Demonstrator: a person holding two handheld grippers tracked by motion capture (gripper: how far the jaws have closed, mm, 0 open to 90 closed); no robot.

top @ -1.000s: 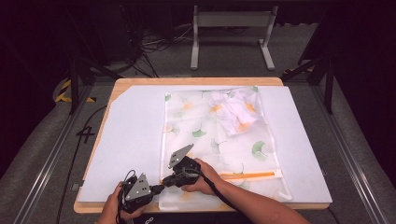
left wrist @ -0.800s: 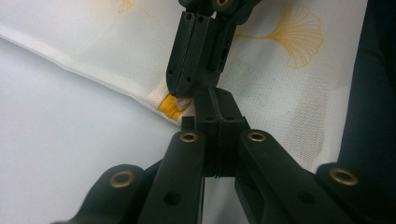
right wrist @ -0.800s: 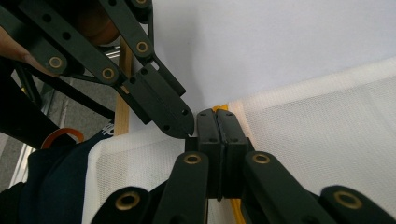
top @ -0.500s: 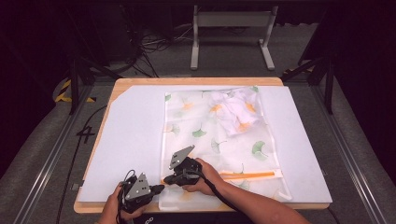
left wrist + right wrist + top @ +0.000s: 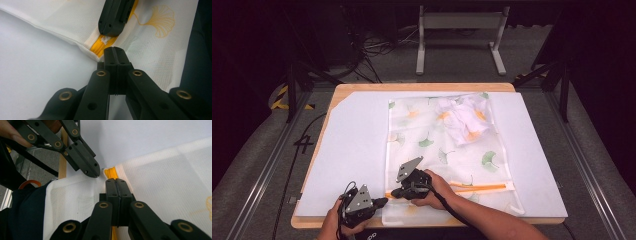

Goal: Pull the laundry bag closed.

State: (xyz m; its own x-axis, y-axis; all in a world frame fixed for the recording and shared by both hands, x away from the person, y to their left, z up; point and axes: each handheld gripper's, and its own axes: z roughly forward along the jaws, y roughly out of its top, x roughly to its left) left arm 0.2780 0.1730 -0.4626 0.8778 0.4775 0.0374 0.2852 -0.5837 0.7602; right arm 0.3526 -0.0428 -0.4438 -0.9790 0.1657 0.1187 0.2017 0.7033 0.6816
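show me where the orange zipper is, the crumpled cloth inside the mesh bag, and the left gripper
orange zipper (image 5: 479,188), high view, middle of the strip.
crumpled cloth (image 5: 464,118), high view, centre of the bundle.
left gripper (image 5: 115,53), left gripper view, tips of its closed jaws.

Nothing visibly moved; both claws stayed put.

I count 1 table, and everything else I place against it. On its top I see 1 white sheet and 1 mesh laundry bag, which carries 1 orange zipper near the table's front edge and holds 1 bundled cloth toward the far edge. At that front edge I count 2 grippers, left gripper and right gripper. Beyond the table stands 1 grey stand.
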